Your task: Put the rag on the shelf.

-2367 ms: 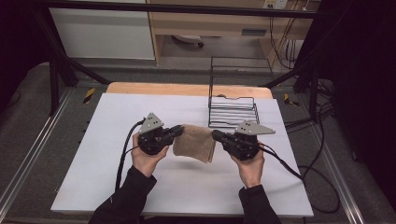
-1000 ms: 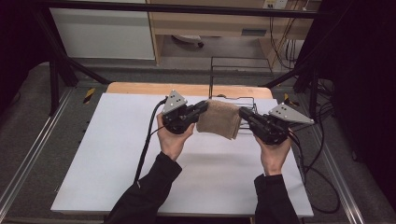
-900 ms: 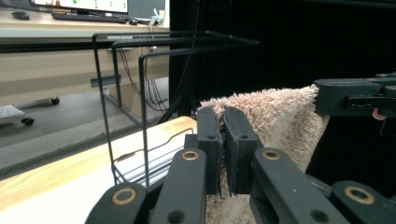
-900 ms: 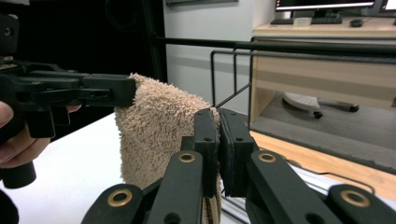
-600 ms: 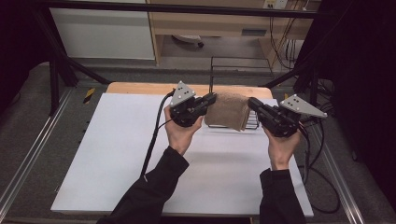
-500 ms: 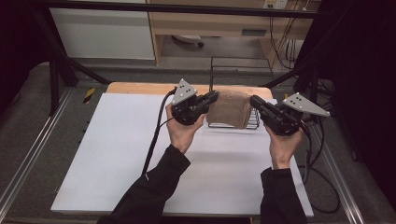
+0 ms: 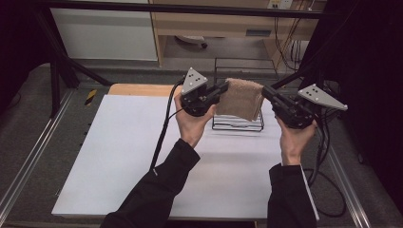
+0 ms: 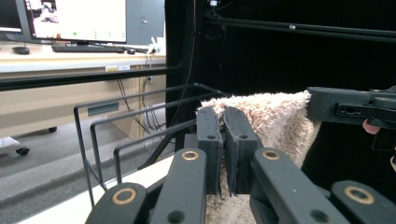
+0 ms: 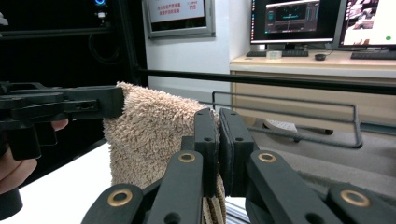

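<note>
Hanging in the air above the black wire rack [image 7: 237, 124], the folded tan terry-cloth towel [image 7: 241, 99] is stretched between the two grippers, its folds drooping toward the rack's wires without clearly touching them. The left gripper [image 7: 222, 88] has its black jaws pinched tight on the towel's left top corner, and the right gripper [image 7: 264, 91] is clamped the same way on the right top corner. Below lies the white table [image 7: 123, 147], with the rack near its far edge.
</note>
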### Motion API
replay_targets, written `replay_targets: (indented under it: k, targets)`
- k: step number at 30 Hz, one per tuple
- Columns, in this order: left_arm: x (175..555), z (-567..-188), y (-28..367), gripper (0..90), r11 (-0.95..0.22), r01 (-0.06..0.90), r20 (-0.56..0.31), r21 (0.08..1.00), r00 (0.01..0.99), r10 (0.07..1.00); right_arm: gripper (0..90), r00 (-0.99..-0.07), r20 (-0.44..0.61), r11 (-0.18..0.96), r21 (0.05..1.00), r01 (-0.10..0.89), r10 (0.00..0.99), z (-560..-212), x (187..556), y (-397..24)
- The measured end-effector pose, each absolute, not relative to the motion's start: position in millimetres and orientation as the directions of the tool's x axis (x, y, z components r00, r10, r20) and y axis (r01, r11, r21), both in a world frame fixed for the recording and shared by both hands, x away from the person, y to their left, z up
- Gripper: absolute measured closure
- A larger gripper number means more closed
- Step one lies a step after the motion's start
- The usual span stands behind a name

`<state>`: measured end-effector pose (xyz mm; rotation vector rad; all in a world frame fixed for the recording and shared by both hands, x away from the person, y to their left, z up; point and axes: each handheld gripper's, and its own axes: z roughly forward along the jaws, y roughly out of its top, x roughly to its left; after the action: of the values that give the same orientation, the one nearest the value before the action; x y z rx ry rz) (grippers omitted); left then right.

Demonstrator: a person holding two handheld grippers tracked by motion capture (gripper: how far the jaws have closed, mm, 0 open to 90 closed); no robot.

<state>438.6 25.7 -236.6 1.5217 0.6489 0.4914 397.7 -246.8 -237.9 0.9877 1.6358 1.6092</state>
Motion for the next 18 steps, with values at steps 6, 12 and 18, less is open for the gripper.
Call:
replay_targets:
  k: [6,12,18]
  targets:
    - [445,-229,21,85.6,0.018,0.098,-0.085,0.995,0.741,0.666,86.8,-0.511,0.069,-0.042,0.997,0.064,0.857,-227,403,-250]
    - [453,-219,18,85.6,0.047,0.096,-0.103,0.994,0.738,0.667,86.8,-0.504,0.062,-0.042,0.998,0.052,0.861,-215,409,-251]
    - [461,-209,17,85.7,0.067,0.093,-0.113,0.993,0.729,0.676,86.8,-0.502,0.058,-0.044,0.998,0.04,0.863,-204,417,-250]
